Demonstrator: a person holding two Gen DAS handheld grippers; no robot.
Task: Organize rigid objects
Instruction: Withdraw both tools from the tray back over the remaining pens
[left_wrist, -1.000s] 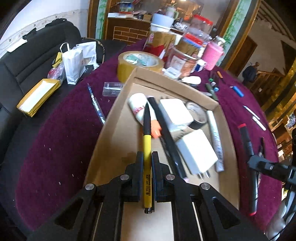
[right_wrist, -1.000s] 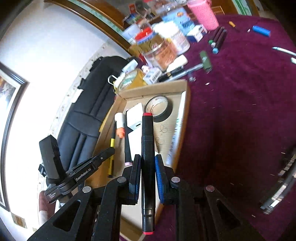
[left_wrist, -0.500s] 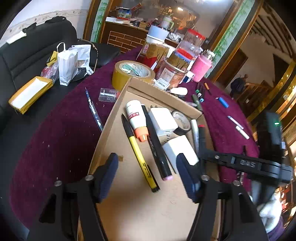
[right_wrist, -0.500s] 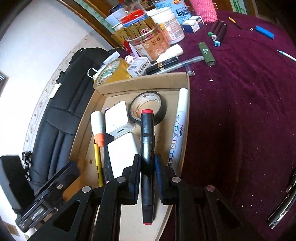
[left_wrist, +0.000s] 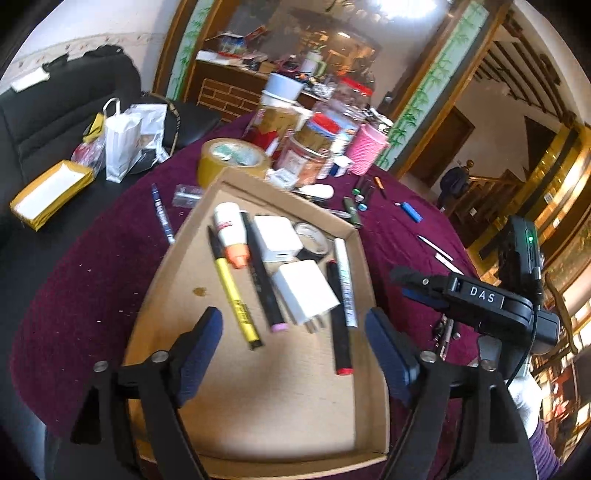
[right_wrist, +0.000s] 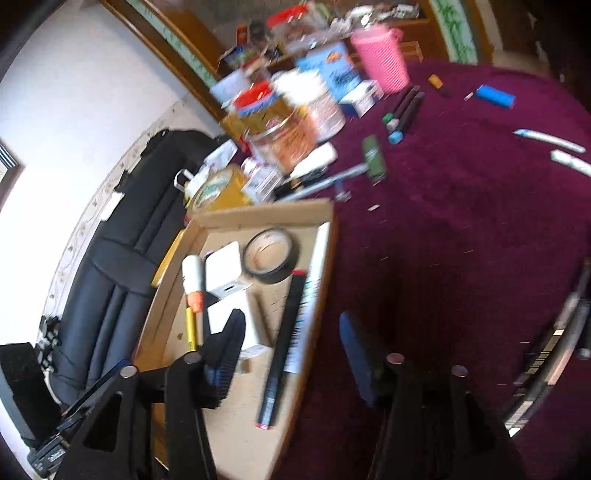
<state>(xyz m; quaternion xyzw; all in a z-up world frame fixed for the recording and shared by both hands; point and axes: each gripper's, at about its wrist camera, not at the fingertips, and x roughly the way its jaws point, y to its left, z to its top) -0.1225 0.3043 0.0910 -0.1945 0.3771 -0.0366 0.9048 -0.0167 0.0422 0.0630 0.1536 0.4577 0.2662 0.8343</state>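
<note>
A shallow cardboard tray (left_wrist: 258, 424) lies on the purple table. In it lie a yellow pen (left_wrist: 236, 295), a black marker with red ends (left_wrist: 340, 325), a long black marker (left_wrist: 262, 280), a glue tube (left_wrist: 231, 232), two white chargers (left_wrist: 304, 291), a tape roll (left_wrist: 314, 240) and a white paint pen (left_wrist: 345, 280). My left gripper (left_wrist: 293, 350) is open and empty above the tray's near end. My right gripper (right_wrist: 291, 354) is open and empty above the tray's right wall (right_wrist: 314, 314), with the red-ended marker (right_wrist: 282, 347) lying below it.
Loose pens and markers (right_wrist: 404, 110), a blue lighter (right_wrist: 495, 96), a pink cup (right_wrist: 380, 61), jars (right_wrist: 291, 136) and a brown tape roll (left_wrist: 231, 157) stand on the table beyond the tray. A blue pen (left_wrist: 162, 214) lies left of it. A black sofa (left_wrist: 44, 122) is at left.
The left gripper opened, left the yellow pen in the tray and drew back. The right gripper opened and left the red-ended black marker in the tray beside the paint pen.
</note>
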